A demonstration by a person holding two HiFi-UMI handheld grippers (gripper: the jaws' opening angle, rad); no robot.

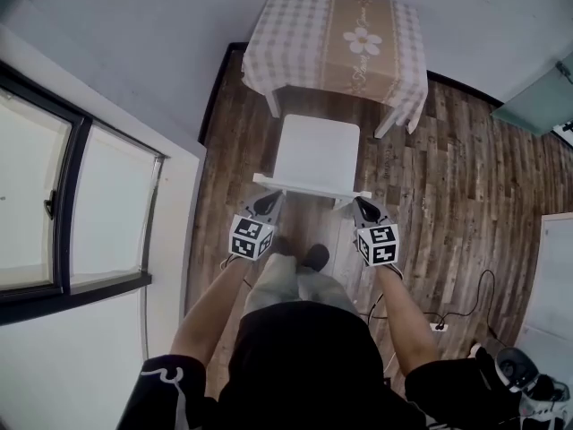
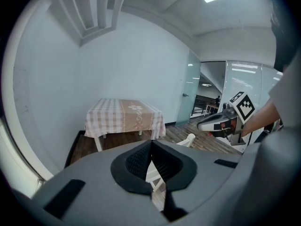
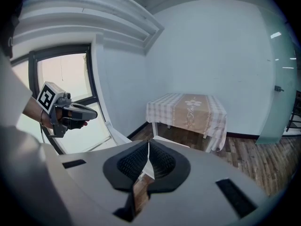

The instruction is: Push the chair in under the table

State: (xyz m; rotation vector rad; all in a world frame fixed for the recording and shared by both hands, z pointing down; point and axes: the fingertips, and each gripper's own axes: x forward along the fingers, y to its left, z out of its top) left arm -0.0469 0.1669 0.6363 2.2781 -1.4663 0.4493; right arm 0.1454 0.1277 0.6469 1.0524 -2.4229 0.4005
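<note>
A white chair (image 1: 315, 153) stands on the wood floor, its seat front just at the edge of a table (image 1: 333, 38) draped in a beige checked cloth. The chair's back rail (image 1: 309, 186) faces me. My left gripper (image 1: 268, 202) is shut and empty at the rail's left end. My right gripper (image 1: 361, 207) is shut and empty at the right end. Whether either tip touches the rail I cannot tell. In the left gripper view the table (image 2: 124, 117) lies ahead and a chair corner (image 2: 190, 139) shows past the jaws. The right gripper view shows the table (image 3: 188, 109) too.
A white wall and a dark-framed window (image 1: 72, 204) run along the left. A cable and power strip (image 1: 437, 326) lie on the floor at the right, near white furniture (image 1: 557, 276). A glass door (image 1: 537, 97) stands far right. My shoes (image 1: 313, 256) are just behind the chair.
</note>
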